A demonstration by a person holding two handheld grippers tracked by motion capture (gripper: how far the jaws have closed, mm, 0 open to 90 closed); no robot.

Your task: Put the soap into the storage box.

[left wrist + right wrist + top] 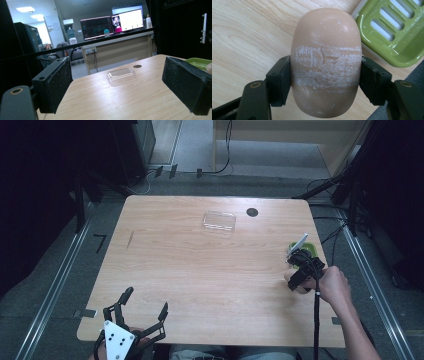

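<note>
A peach-coloured bar of soap (325, 62) with white scuffed bands sits between the two black jaws of my right gripper (325, 82), which is shut on its sides above the wood. A green slotted soap dish (397, 30) lies just beyond it at the table's right edge, green soap dish (306, 249) in the high view, beside the right gripper (299, 270). My left gripper (145, 307) rests near the front left edge, jaws wide apart with nothing between them. A clear plastic lid (219, 221) lies at the far middle, also ahead of the left gripper (117, 92) as the clear lid (121, 75).
The wooden table (200, 270) has a small dark round hole (252, 212) near its far edge. Metal rails (55, 285) run along both sides of the table. Cables (220, 167) lie on the floor behind it.
</note>
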